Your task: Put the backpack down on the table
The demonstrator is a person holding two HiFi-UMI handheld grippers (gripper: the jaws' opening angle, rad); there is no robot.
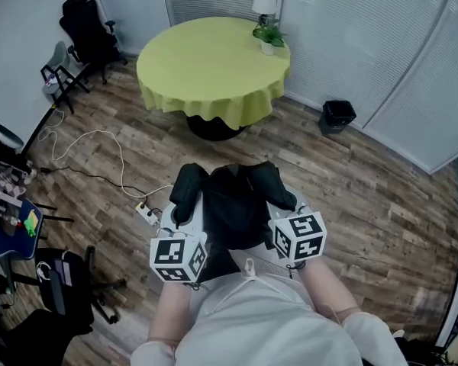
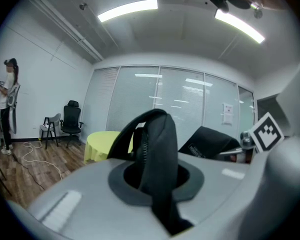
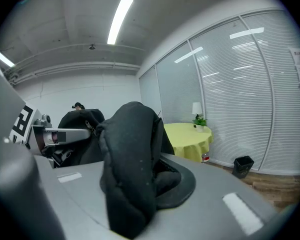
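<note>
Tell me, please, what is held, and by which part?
The backpack: left hand-held gripper shut on one padded strap, right hand-held gripper on the other.

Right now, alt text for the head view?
Seen from above, the left gripper and right gripper, both shut, hold a black backpack by its shoulder straps over a wood floor. Ahead stands a round table in a yellow-green cloth, with a lamp and potted plant at its far edge.

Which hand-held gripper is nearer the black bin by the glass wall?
Right. The right hand-held gripper sits below-left of the bin; the left hand-held gripper is farther left, across the backpack both grip.
</note>
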